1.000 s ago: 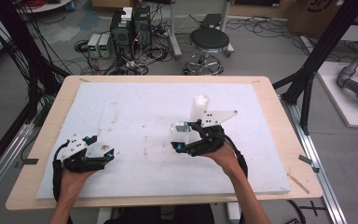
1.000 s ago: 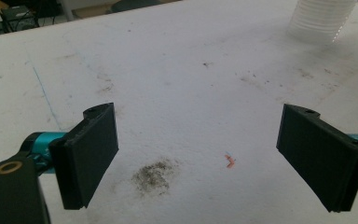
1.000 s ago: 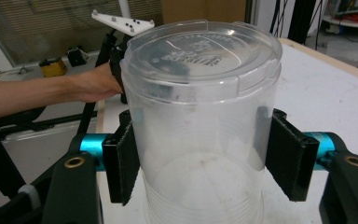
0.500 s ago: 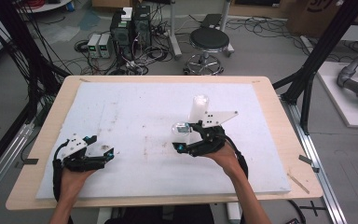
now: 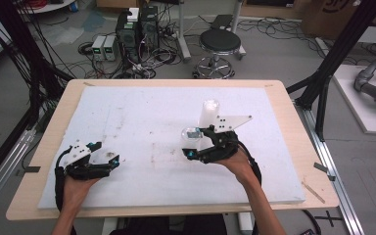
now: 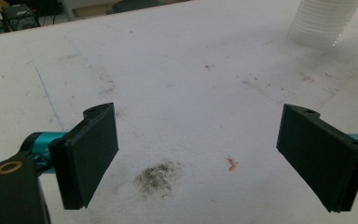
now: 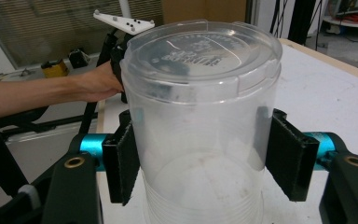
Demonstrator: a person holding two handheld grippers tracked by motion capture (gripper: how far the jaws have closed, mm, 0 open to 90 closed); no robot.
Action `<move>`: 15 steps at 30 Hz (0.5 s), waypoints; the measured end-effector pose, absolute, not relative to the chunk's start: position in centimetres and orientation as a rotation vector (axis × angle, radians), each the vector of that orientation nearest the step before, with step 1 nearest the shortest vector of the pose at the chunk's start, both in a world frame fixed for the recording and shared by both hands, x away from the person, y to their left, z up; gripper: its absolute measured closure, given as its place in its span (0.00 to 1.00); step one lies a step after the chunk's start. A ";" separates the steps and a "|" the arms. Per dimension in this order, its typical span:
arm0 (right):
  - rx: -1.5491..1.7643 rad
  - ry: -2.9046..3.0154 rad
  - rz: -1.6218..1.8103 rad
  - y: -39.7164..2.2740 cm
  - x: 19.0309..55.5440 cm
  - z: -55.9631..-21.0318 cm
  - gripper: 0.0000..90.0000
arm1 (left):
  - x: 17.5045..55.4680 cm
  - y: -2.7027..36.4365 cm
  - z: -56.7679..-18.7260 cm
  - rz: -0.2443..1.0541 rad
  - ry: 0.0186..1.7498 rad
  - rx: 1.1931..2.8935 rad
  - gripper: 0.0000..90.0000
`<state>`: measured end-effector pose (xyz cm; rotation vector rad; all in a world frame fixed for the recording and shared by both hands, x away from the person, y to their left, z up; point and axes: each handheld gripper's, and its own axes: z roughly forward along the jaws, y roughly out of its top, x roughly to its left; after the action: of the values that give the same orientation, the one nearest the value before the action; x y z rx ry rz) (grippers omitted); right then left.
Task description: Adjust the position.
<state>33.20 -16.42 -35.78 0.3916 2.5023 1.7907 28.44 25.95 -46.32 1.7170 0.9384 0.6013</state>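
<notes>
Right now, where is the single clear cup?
The clear cup sits between the right gripper jaws, right of table centre, just in front of the cup stack.

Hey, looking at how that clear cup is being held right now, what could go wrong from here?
1. The right gripper clamps the clear plastic cup by its thin side walls; a harder squeeze might dent it, a looser one might let it slip.
2. The cup looks tipped in the high view, so it may not land flat on the white mat.
3. The stack of cups stands close behind the right hand and might get knocked.
</notes>
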 end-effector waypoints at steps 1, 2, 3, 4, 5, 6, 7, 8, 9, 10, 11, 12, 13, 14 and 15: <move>0.385 2.505 1.790 -16.4 33.2 -35.7 0.38 | 28.4 26.0 -46.2 0.604 0.925 1.711 0.14; 0.379 2.503 1.791 -16.5 33.1 -35.7 0.38 | 28.3 25.9 -46.0 0.609 0.917 1.709 0.14; 0.384 2.501 1.790 -16.6 33.1 -35.6 0.38 | 28.3 25.9 -45.8 0.606 0.905 1.707 0.14; 0.379 2.497 1.795 -16.6 33.1 -35.6 0.38 | 28.3 25.9 -45.6 0.599 0.887 1.704 0.14; 0.381 2.498 1.799 -16.7 33.1 -35.5 0.38 | 28.2 25.9 -45.3 0.599 0.868 1.703 0.14; 0.378 2.500 1.799 -16.8 33.0 -35.4 0.38 | 28.2 25.8 -45.0 0.597 0.851 1.705 0.14; 0.376 2.494 1.804 -16.9 33.0 -35.4 0.38 | 28.2 25.7 -44.7 0.586 0.829 1.706 0.14; 0.377 2.491 1.804 -17.0 33.0 -35.3 0.38 | 28.3 25.7 -44.4 0.562 0.803 1.698 0.14; 0.372 2.489 1.805 -17.1 32.9 -35.2 0.38 | 28.3 25.6 -44.0 0.536 0.775 1.688 0.14; 0.369 2.489 1.806 -17.2 32.9 -35.1 0.38 | 28.3 25.4 -43.5 0.517 0.743 1.685 0.14; 0.368 2.489 1.813 -17.3 32.8 -35.0 0.38 | 28.4 25.1 -43.0 0.501 0.708 1.687 0.14; 0.359 2.485 1.812 -17.4 32.7 -34.9 0.38 | 28.4 24.8 -42.4 0.480 0.672 1.684 0.14; 0.360 2.483 1.819 -17.5 32.7 -34.7 0.38 | 28.5 24.5 -41.9 0.455 0.634 1.681 0.14; 0.350 2.479 1.826 -17.7 32.6 -34.6 0.38 | 28.6 24.1 -41.3 0.434 0.604 1.677 0.14; 0.356 2.478 1.836 -17.7 32.5 -34.5 0.38 | 28.7 23.7 -40.8 0.414 0.570 1.677 0.14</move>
<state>32.51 -17.75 -34.49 0.3558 2.4780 1.8356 28.68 23.69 -40.79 1.6771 0.5700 0.4138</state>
